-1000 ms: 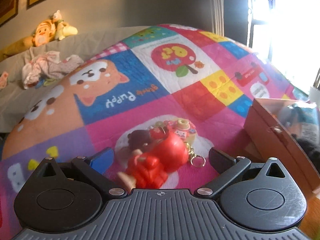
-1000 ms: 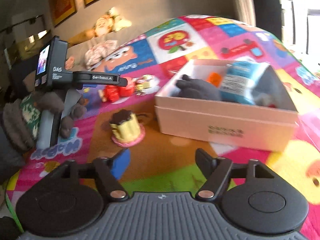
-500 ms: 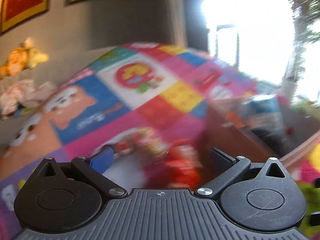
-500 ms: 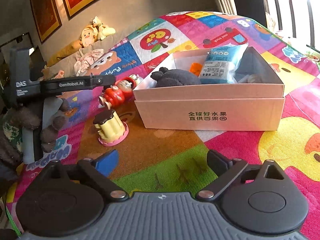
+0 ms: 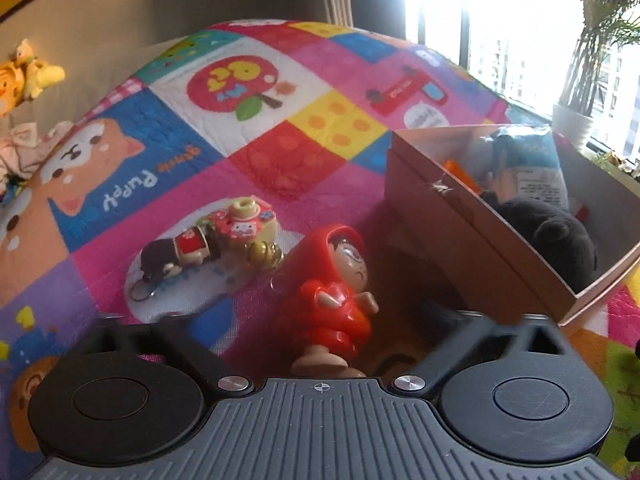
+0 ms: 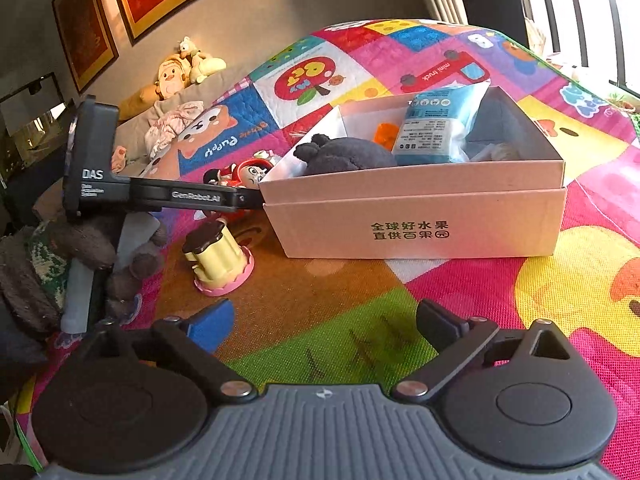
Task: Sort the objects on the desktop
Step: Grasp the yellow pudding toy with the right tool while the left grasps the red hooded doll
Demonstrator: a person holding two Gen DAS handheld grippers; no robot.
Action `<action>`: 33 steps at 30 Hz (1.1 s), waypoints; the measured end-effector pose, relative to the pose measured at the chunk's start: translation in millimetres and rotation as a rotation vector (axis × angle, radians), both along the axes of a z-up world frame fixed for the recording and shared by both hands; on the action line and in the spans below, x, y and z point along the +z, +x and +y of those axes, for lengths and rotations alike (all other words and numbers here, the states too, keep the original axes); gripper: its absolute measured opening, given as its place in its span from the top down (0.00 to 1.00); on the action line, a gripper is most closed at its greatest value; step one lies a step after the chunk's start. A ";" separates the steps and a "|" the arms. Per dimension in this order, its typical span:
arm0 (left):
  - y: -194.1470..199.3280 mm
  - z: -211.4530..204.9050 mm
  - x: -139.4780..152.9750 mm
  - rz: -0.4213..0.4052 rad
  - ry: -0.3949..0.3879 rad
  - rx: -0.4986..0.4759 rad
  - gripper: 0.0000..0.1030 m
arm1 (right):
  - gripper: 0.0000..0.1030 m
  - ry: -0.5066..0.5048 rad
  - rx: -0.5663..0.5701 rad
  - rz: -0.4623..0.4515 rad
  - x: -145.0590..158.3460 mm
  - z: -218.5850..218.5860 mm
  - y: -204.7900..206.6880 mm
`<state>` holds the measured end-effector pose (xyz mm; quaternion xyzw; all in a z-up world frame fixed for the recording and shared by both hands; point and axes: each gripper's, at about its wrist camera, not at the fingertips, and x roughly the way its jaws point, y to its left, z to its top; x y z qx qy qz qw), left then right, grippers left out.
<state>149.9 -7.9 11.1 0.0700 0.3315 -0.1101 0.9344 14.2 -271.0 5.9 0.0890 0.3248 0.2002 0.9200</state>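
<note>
Two blurred fingers [image 5: 188,328] of the left gripper [image 5: 324,312] are seen on either side of a red-hooded figurine [image 5: 332,288]. The jaws have just been closing, yet a gap is left on each side and the pads are not pressed on the toy. The figurine is stood upright on its tan base, on the play mat [image 5: 280,152], just beside the near corner of the cardboard box [image 5: 460,232]. A cluster of keychain charms [image 5: 208,244] is laid flat on the mat to its left, apart from it.

The right gripper [image 6: 324,316] is held wide apart, its jaws having just been opening, and only bare mat is found between them.

Some things are shown by the right wrist view alone: a yellow pudding-shaped toy [image 6: 218,260] on a pink base in front of the box's left corner, the printed front of the box, and the gloved hand [image 6: 80,248] by which the left gripper's handle is held. The box's contents are given more fully there, a black plush [image 6: 344,156] and a blue packet [image 6: 436,124]. The gaps beside the figurine are shown only by the left wrist view.
</note>
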 end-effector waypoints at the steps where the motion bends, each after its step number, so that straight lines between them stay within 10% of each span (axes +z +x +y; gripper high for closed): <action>1: 2.7 0.2 -0.9 0.021 -0.003 0.003 0.44 | 0.05 0.001 0.000 0.001 0.0 -0.1 0.0; 8: -12.1 -4.0 2.5 -0.033 0.036 0.014 0.46 | 0.04 -0.007 -0.005 0.009 -0.2 1.1 1.0; 18: -120.4 53.1 18.6 0.015 -0.114 0.058 0.46 | 0.06 -0.223 0.202 -0.153 27.3 64.8 -9.3; 28: -173.4 80.3 13.7 0.046 -0.131 0.096 0.33 | 0.28 -0.353 0.291 -0.104 10.6 138.3 42.6; 29: -174.2 77.3 14.7 0.035 -0.118 0.085 0.28 | 0.46 -0.351 0.280 -0.095 10.0 140.0 47.5; 33: -174.2 54.6 11.8 -0.003 -0.005 0.042 0.24 | 0.47 -0.313 0.266 -0.055 15.2 134.1 48.8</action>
